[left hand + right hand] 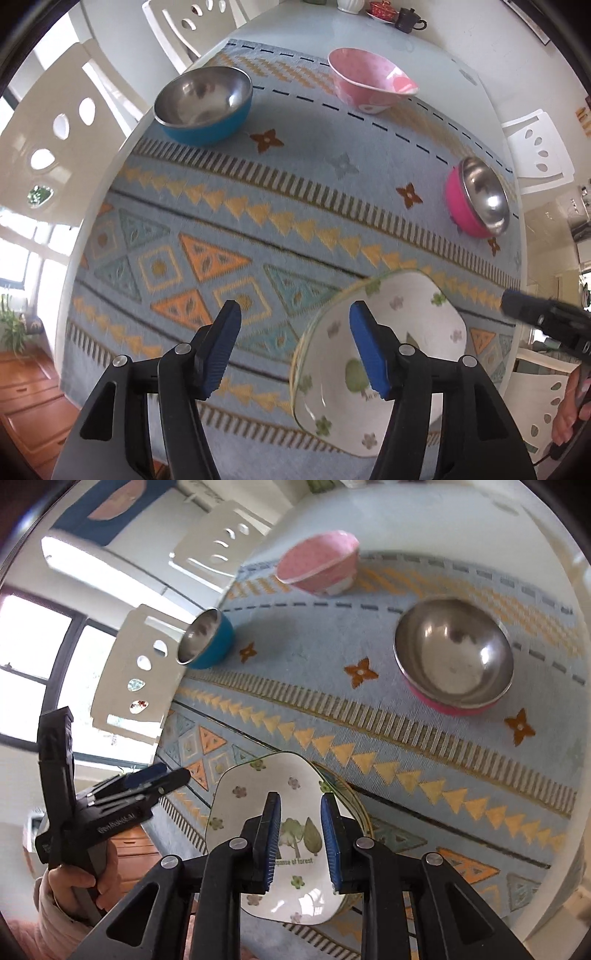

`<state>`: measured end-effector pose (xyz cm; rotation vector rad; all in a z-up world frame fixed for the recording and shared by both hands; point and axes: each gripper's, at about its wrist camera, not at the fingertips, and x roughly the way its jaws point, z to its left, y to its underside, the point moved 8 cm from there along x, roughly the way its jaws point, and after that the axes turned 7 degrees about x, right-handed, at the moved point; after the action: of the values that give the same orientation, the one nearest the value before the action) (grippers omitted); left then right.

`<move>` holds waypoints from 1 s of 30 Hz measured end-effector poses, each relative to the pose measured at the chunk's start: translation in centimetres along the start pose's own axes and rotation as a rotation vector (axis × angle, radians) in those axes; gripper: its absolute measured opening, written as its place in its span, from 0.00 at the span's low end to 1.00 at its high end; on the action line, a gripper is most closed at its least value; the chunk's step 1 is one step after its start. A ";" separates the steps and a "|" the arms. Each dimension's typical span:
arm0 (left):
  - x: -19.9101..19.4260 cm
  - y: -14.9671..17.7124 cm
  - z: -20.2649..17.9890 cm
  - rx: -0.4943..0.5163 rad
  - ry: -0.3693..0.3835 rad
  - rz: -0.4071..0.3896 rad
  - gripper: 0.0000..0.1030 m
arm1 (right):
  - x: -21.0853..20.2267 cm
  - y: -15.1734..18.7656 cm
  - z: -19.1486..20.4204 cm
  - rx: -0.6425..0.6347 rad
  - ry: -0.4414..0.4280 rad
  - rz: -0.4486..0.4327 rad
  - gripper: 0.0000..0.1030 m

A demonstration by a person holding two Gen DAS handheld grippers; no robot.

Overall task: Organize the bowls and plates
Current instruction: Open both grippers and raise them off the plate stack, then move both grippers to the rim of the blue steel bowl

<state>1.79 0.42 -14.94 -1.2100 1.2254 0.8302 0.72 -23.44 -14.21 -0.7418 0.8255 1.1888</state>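
A white square plate (406, 314) (258, 786) with flowers and trees printed on it lies on the patterned cloth near the table's front edge. A green rim shows under its right side, seemingly a second dish. My left gripper (297, 332) (162, 775) is open and holds nothing; the plate lies just right of it, behind the right finger. My right gripper (301, 834) (517, 301) hovers above the plate, shut with only a narrow gap, holding nothing. Further back stand a blue steel bowl (207, 110) (207, 642), a pink ceramic bowl (369, 81) (317, 565) and a pink steel bowl (476, 199) (454, 664).
The light blue patterned cloth (258, 206) covers most of a round white table. White chairs (48, 140) (136, 679) ring it. A dark mug (408, 18) and a red tea set (382, 9) sit at the far end. A hand (74, 882) grips the left gripper's handle.
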 end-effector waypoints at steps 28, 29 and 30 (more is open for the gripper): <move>3.1 -13.1 17.5 -0.233 -0.030 -0.096 0.58 | 11.5 -13.6 14.4 -0.060 -0.063 0.022 0.70; 3.3 -13.6 17.9 -0.241 -0.028 -0.107 0.58 | 12.1 -14.1 14.6 -0.066 -0.061 0.023 0.70; 3.7 -14.2 18.4 -0.249 -0.028 -0.117 0.58 | 12.7 -14.5 14.9 -0.070 -0.054 0.023 0.70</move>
<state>20.41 14.72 -16.82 -1.4513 1.0394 0.9292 19.27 -7.82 -16.60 -0.7559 0.7524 1.2583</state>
